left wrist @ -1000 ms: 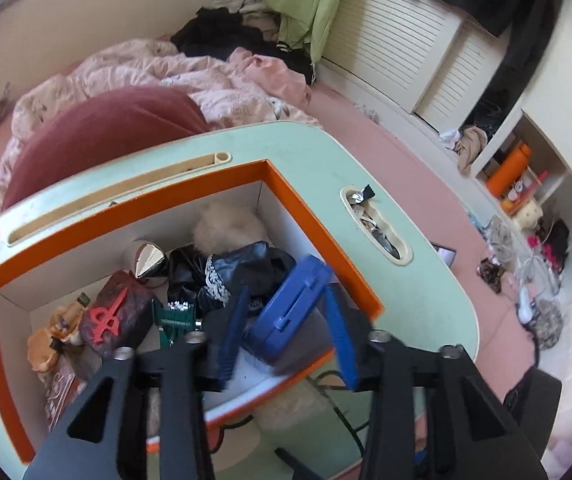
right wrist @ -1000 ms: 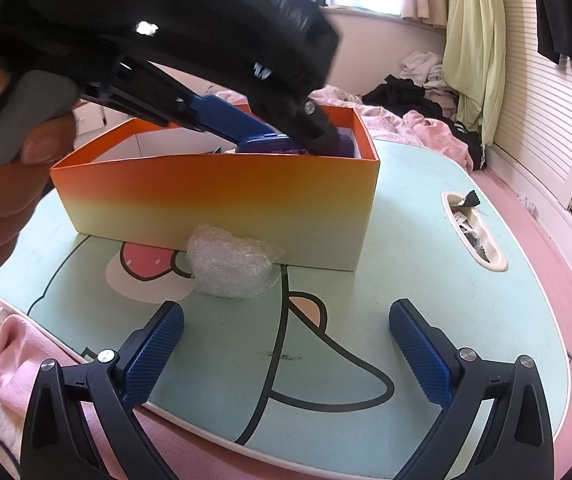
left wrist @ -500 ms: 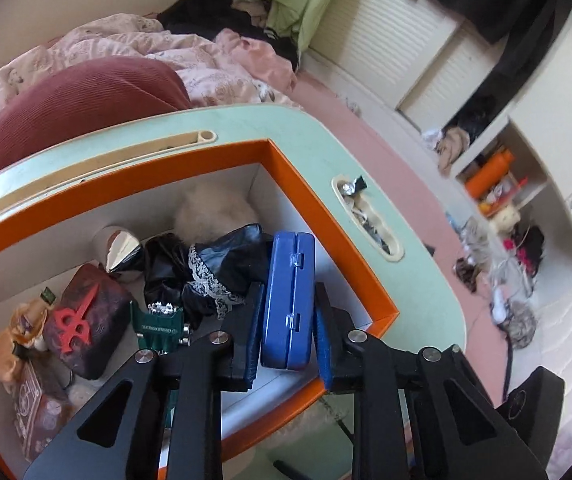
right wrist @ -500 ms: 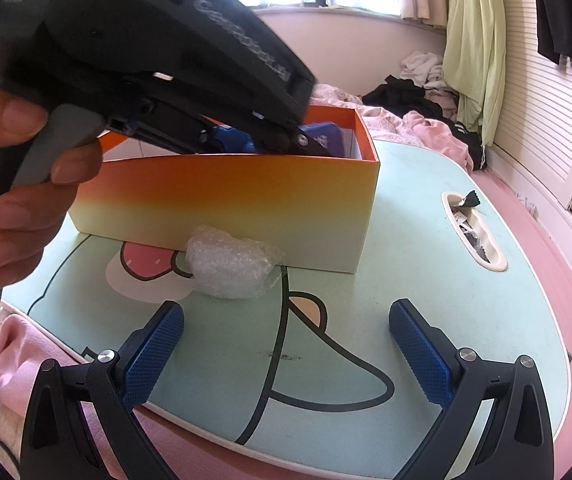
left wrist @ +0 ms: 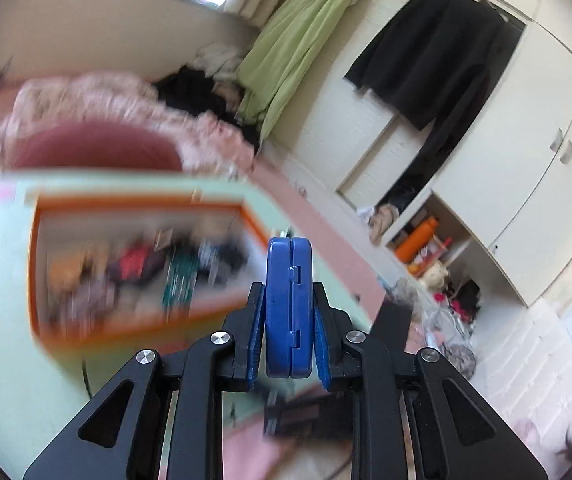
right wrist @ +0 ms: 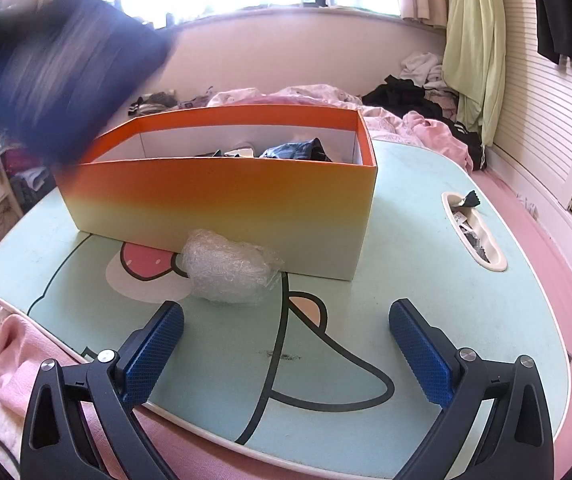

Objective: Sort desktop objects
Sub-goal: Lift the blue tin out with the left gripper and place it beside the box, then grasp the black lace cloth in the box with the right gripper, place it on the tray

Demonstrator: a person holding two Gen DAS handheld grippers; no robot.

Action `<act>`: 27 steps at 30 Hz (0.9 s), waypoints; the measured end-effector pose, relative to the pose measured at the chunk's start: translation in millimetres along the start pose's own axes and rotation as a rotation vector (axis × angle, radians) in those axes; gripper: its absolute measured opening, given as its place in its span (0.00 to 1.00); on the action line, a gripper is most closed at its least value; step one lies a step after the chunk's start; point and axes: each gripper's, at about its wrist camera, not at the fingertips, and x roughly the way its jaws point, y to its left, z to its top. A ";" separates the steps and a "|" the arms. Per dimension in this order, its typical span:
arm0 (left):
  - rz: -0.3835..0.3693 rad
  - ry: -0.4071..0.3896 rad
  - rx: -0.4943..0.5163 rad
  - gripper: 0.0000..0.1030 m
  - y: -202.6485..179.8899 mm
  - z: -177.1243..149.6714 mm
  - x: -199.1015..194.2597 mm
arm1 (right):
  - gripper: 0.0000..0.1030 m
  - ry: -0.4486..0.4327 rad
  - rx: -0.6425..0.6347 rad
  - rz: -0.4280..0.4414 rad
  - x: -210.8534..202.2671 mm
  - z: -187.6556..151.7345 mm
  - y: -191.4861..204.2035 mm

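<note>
My left gripper [left wrist: 289, 312] is shut on a blue hinged plastic case [left wrist: 289, 304] and holds it on edge, high above the table. Below it the orange box [left wrist: 134, 206] with several mixed objects shows blurred. In the right wrist view the left gripper is a dark blur [right wrist: 58, 76] above the left end of the orange box [right wrist: 222, 204]. My right gripper [right wrist: 286, 344] is open and empty, low over the table's front part. A wad of clear bubble wrap [right wrist: 226, 272] lies on the table against the box's front wall, ahead of the right gripper's left finger.
The mint green table [right wrist: 426, 264] has a cartoon print and an oval recess [right wrist: 474, 232] with small items on the right. A bed with pink bedding [right wrist: 426, 128] lies behind it. White cupboards [left wrist: 526, 168] and floor clutter [left wrist: 446, 292] are to the right.
My left gripper has closed on the blue case inside the box, lifted it out and swung it up and back fast. The right gripper has not moved.
</note>
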 end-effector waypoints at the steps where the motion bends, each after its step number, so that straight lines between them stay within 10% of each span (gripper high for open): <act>1: -0.017 0.014 -0.017 0.22 9.9 -14.7 2.4 | 1.00 0.000 0.000 -0.001 0.0 0.0 -0.3; 9: 0.024 0.007 -0.159 0.29 70.5 -49.7 24.7 | 1.00 0.001 -0.005 0.000 0.0 0.7 -1.5; 14: 0.081 0.004 -0.143 0.60 68.8 -60.8 22.3 | 1.00 0.001 -0.005 0.000 0.0 0.1 -1.0; 25: 0.622 -0.027 0.236 0.97 18.7 -95.0 33.4 | 1.00 0.003 -0.007 -0.002 -0.2 -0.3 -1.5; 27: 0.612 -0.024 0.208 1.00 25.0 -94.9 29.5 | 1.00 0.003 -0.006 -0.001 -0.6 -0.4 -1.6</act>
